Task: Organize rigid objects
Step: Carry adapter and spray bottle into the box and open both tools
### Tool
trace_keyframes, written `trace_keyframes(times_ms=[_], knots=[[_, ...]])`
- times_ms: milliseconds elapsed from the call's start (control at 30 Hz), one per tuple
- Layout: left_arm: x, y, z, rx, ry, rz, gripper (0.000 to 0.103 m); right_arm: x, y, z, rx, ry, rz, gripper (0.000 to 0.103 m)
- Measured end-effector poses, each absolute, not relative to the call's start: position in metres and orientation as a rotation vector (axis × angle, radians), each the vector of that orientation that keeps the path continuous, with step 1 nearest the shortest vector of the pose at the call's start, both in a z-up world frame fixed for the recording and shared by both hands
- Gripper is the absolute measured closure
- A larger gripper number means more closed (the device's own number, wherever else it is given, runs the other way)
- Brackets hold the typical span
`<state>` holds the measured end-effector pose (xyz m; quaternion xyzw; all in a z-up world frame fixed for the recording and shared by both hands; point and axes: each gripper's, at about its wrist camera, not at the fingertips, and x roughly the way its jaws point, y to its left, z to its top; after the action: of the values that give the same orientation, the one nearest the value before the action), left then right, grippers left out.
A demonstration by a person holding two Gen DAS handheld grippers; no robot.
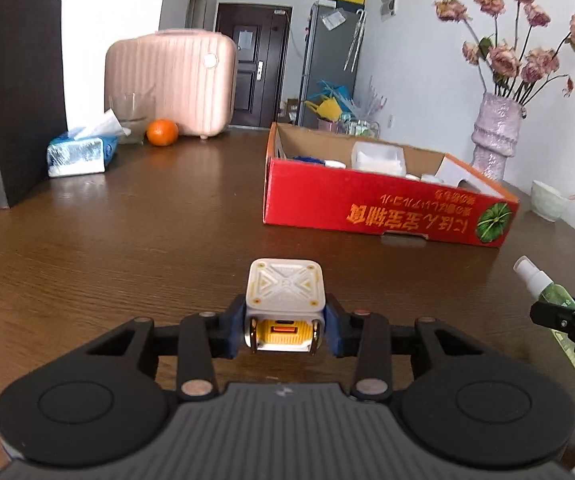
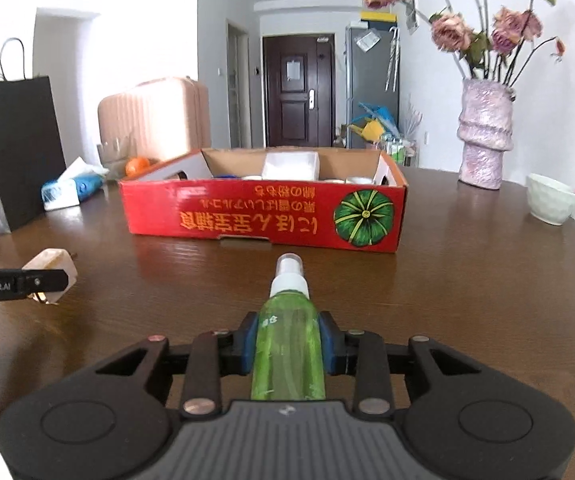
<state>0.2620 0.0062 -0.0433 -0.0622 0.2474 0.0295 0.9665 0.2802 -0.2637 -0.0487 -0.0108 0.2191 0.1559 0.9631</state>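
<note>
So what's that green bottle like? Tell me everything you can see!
The green spray bottle is see-through plastic, tinted bright green, with a white pump top under a clear cap. The right tongs are shut on its middle, blue pads pressing both sides. It lies lengthwise along the tongs, nozzle pointing toward the red cardboard box across the brown table. There is small print near its shoulder, too tiny to read.

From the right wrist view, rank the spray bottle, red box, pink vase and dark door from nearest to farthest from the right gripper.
1. Spray bottle: clamped in the right gripper, centre.
2. Red box: straight ahead on the table.
3. Pink vase: beyond the box, to the right.
4. Dark door: far end of the room, centre.
</note>
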Motion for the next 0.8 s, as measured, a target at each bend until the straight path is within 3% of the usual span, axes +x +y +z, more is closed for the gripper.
trace_keyframes(times_ms=[300, 567, 800], knots=[[0.302, -0.005, 0.010, -0.181, 0.412, -0.067, 0.064, 0.276, -0.280, 0.008, 0.050, 0.280, 0.313, 0.073], [0.465, -0.044, 0.051, -0.060, 0.485, -0.136, 0.064, 0.425, -0.269, 0.038, 0.010, 0.408, 0.253, 0.073], [0.588, -0.066, 0.018, -0.064, 0.664, -0.151, 0.064, 0.540, -0.252, 0.011, -0.127, 0.577, 0.101, 0.073]])
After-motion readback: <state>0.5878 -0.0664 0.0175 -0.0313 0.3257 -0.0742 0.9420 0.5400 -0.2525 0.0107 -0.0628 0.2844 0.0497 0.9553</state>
